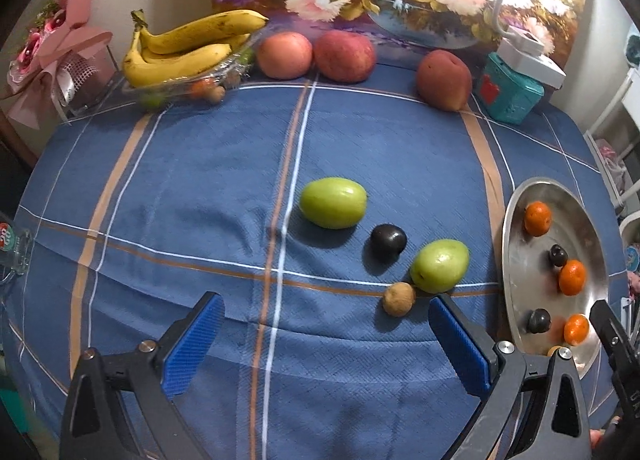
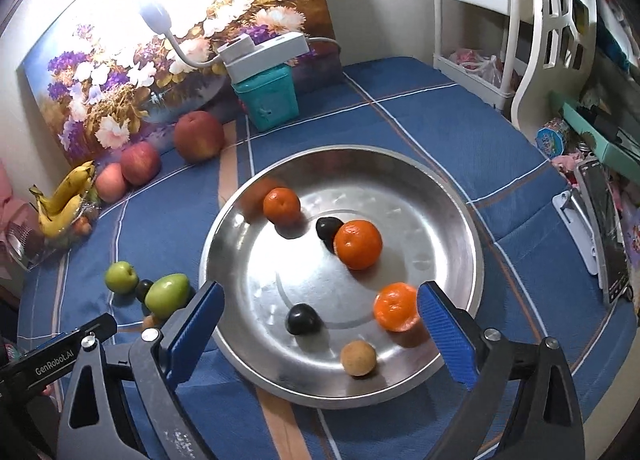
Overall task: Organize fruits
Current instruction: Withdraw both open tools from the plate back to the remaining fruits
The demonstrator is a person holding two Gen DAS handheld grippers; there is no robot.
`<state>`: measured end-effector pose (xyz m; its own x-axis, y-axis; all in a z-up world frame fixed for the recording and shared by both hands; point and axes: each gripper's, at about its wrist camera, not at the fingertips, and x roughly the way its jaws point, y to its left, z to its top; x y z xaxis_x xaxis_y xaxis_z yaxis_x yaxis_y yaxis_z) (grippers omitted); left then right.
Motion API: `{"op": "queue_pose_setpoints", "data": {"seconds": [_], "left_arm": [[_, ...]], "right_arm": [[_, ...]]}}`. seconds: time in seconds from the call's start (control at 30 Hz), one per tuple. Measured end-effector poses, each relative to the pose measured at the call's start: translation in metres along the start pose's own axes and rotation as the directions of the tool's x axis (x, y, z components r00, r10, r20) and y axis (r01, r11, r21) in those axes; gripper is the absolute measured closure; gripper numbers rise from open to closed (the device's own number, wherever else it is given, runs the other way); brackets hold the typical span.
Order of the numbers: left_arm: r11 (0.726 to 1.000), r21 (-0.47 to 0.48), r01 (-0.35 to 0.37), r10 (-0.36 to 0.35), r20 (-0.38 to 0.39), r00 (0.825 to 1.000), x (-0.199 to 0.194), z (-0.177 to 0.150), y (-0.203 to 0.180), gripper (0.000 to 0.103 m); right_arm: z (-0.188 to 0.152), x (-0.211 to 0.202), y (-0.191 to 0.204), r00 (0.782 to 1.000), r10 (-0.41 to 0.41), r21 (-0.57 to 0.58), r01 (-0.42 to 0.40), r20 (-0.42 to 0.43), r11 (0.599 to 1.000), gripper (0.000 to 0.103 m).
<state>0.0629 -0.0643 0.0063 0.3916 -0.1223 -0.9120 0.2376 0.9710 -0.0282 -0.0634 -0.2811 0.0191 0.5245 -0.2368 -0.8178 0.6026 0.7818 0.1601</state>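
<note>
A round steel plate [image 2: 448,216] holds three oranges [image 2: 357,245], two dark plums [image 2: 303,318] and a small brown fruit [image 2: 358,357]. My right gripper [image 2: 320,300] hangs open above its near rim, nothing between the blue pads. On the blue cloth left of the plate lie two green fruits [image 1: 333,202] [image 1: 439,266], a dark plum [image 1: 388,241] and a small brown fruit [image 1: 398,299]. My left gripper [image 1: 326,312] is open over bare cloth, the brown fruit just inside its right finger [image 1: 460,344]. The plate [image 1: 516,260] shows at the right edge.
Along the back stand three red apples [image 1: 344,56], a bunch of bananas [image 1: 188,48] on a clear tray, a teal box [image 1: 510,90] with a white lamp, and a flower painting. A bouquet [image 1: 52,60] sits far left; white shelving [image 2: 480,20] and clutter stand right.
</note>
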Motion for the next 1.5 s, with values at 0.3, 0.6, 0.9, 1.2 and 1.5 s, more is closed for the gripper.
{"op": "queue_pose_setpoints", "data": {"seconds": [0.3, 0.6, 0.9, 1.2, 1.5], "left_arm": [[1.000, -0.015, -0.009, 0.009, 0.016, 1.000, -0.005, 0.012, 0.022, 0.000], [0.996, -0.013, -0.089, 0.090, 0.055, 0.994, -0.007, 0.026, 0.055, 0.000], [0.990, -0.039, -0.138, 0.141, 0.076, 0.987, -0.005, 0.040, 0.079, 0.000], [0.992, -0.094, -0.082, 0.092, 0.109, 0.990, -0.004, 0.056, 0.090, 0.000], [0.998, -0.058, 0.037, -0.029, 0.126, 0.992, 0.009, 0.068, 0.066, 0.000]], "right_arm": [[0.000, 0.004, 0.017, 1.000, 0.001, -0.012, -0.002, -0.025, 1.000, 0.006], [0.010, 0.016, 0.045, 0.996, -0.040, -0.037, 0.037, -0.076, 0.999, 0.006], [0.022, 0.021, 0.100, 0.994, -0.017, -0.072, 0.009, -0.106, 0.997, 0.006], [0.011, 0.036, 0.146, 0.984, 0.097, -0.186, -0.124, -0.149, 0.975, 0.006], [0.012, 0.055, 0.150, 0.972, 0.112, -0.198, -0.153, -0.205, 0.968, 0.006]]}}
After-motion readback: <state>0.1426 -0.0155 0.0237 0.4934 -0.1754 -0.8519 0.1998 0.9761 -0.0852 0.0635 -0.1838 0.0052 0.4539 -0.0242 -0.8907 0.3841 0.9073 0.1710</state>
